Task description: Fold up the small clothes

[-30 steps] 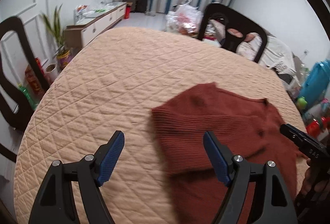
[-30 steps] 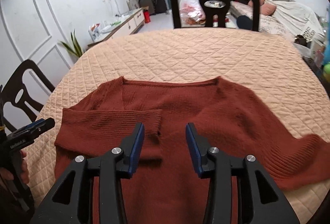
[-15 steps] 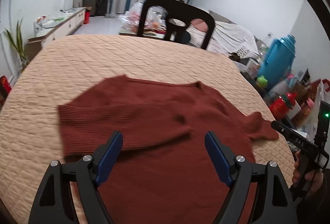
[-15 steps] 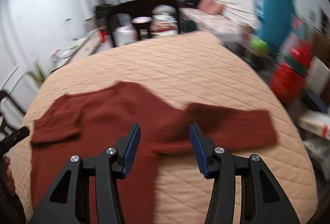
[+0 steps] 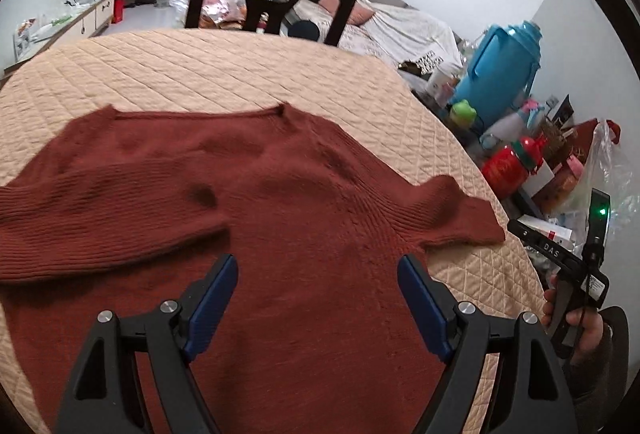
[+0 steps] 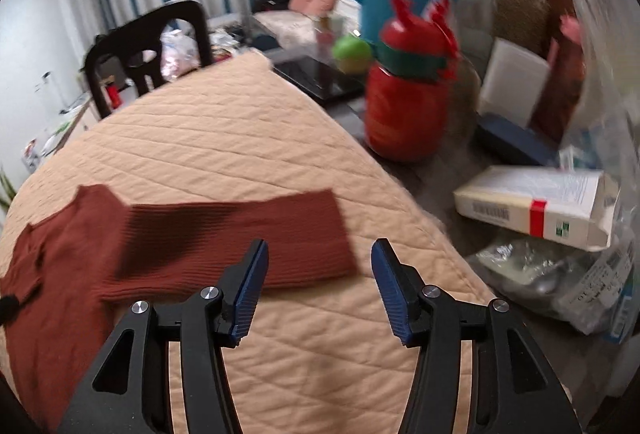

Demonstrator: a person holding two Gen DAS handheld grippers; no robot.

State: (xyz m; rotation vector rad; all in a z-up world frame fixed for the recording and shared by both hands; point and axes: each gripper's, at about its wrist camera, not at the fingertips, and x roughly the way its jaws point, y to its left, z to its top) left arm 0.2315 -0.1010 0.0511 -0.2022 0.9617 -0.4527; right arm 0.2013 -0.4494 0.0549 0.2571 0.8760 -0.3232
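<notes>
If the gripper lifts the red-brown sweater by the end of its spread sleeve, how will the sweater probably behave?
The sweater is a soft ribbed knit lying limp on the quilted cover, so it will likely droop and fold, not hold its shape. The sleeve would probably rise first, the body trailing. The knit looks grippy rather than slippery, so it may drag on the cover.

Readable text: the letters "DAS" in white on the black body of the right gripper's handle (image 5: 554,250), seen right of the left gripper's jaws. A white box (image 6: 536,200), up and right of the right gripper's jaws, carries a barcode and a red band; its print is too blurred to read.
</notes>
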